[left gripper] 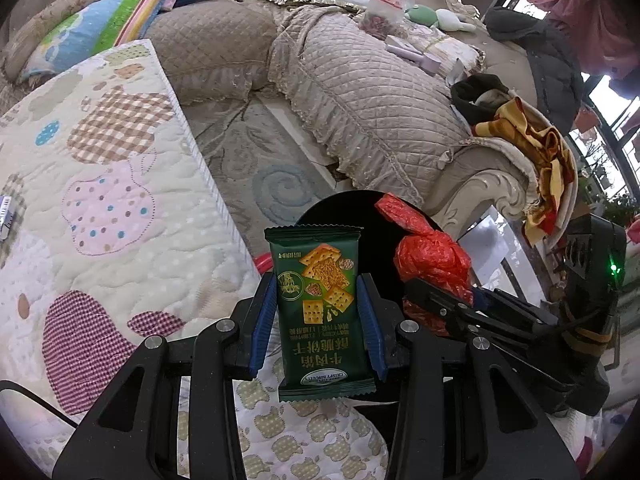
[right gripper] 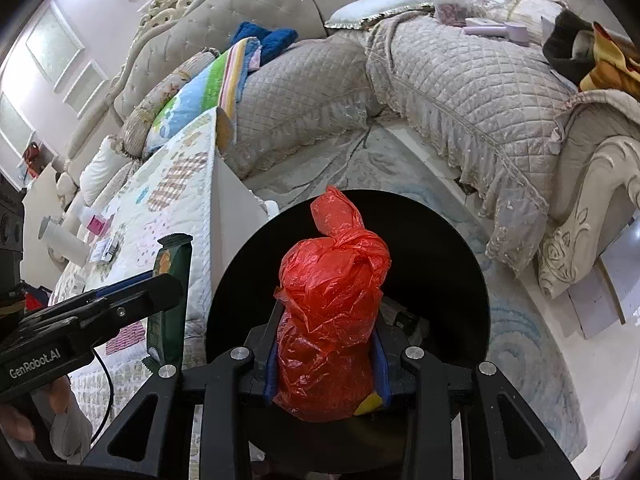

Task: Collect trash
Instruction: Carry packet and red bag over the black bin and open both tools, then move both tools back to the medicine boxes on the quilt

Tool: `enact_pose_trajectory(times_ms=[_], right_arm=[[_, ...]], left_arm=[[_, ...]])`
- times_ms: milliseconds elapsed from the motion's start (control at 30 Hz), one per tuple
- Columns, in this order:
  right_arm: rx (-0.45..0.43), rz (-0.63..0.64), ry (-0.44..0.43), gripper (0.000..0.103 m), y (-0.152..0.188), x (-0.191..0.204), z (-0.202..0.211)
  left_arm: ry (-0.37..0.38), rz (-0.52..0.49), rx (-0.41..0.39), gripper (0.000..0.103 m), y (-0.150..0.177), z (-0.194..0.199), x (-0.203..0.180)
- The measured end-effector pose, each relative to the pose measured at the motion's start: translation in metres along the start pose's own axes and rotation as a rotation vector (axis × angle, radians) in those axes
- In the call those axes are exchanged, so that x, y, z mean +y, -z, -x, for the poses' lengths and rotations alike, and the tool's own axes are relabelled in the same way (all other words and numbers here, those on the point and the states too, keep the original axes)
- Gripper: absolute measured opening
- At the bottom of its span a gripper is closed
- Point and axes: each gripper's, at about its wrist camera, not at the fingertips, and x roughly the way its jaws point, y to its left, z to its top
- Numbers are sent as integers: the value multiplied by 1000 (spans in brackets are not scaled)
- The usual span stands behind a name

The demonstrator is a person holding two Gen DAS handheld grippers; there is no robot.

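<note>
Green biscuit wrapper (left gripper: 320, 316) clamped between left gripper (left gripper: 318, 320) jaws, held upright, blue pads on both long edges. Red knotted plastic bag (right gripper: 332, 320) clamped in right gripper (right gripper: 326, 360) jaws, knot end pointing up and away. Both held over the black round bin (right gripper: 440, 248), bag roughly over its centre, wrapper at the near-left rim, not clearly inside the opening.

Progress, judged: both pieces picked, neither dropped. Release into bin not yet done. Bin interior mostly dark; something grey visible low beside the bag, cannot tell what.

Possibly left on the quilted worktop (left gripper: 120, 200), far left: white cylinder (right gripper: 64, 240), pink packet (right gripper: 98, 224), small flat packs (right gripper: 106, 250). Trash or not, cannot tell. Sofa (left gripper: 360, 92) at far right also cluttered: clear bag (left gripper: 384, 12), lilac item (left gripper: 412, 56), clothes. Unclear if in scope.

Pose: left gripper level, pointing forward past worktop edge toward bin; seen side-on at left in right wrist view, hand (right gripper: 24, 412) on its handle at near left. Right gripper just beside it on the right, angled down into bin mouth. Grippers near, not touching.
</note>
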Motion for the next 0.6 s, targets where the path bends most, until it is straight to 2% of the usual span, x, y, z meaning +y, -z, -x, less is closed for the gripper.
enact_pose_trajectory(times_ms=[367,500,600], right_arm=[[-8,-30,10,46,-2,-7,4],[-9,-32,10,48,-3,-7,5],[-7,-31,8,49,-3,-7,6]], left_arm=[[58,14,1,39,-1,0,0],[71,14,-2,47,-1,2,1],[69,20,-5,47,0,5,4]])
